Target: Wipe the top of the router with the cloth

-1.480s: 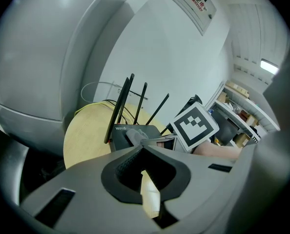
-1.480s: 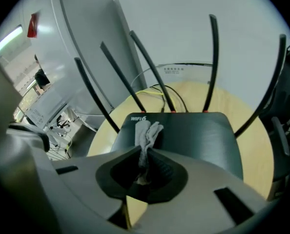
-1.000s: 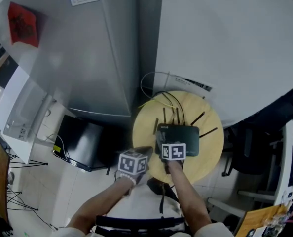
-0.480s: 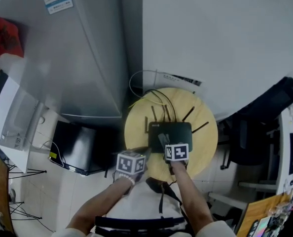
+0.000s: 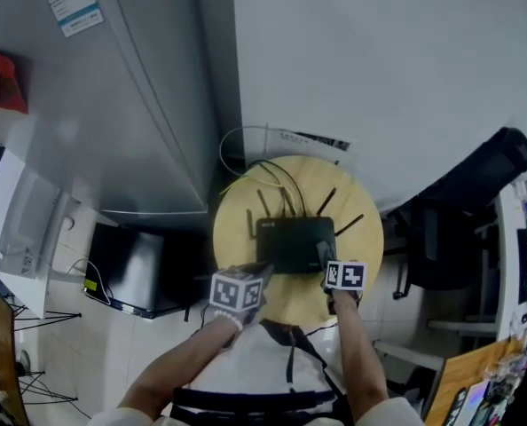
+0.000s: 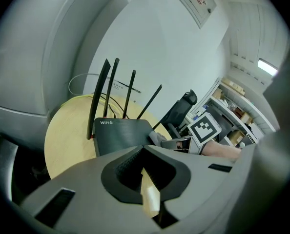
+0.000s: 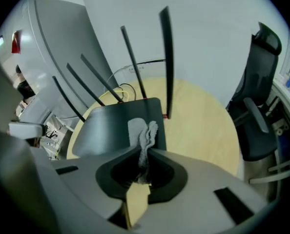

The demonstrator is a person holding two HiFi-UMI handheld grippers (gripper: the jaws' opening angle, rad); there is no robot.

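A black router (image 5: 292, 240) with several upright antennas sits on a round wooden table (image 5: 357, 216). My right gripper (image 5: 326, 257) is shut on a grey cloth (image 7: 144, 130), which lies on the router's top (image 7: 111, 123) near its right front corner. From the left gripper view, the cloth (image 6: 157, 137) shows at the router's (image 6: 120, 133) right edge, in front of the right gripper's marker cube (image 6: 204, 129). My left gripper (image 5: 259, 272) hovers at the router's near left corner, its jaws (image 6: 144, 152) shut with nothing between them.
Black and yellow cables (image 5: 263, 169) loop behind the router toward the white wall. A tall grey cabinet (image 5: 113, 114) stands to the left, with a black box (image 5: 135, 269) on the floor below. A black office chair (image 5: 494, 180) is at the right.
My right gripper has slid the cloth across the router's top from the middle to the right side. The left gripper has stayed at the near left corner.
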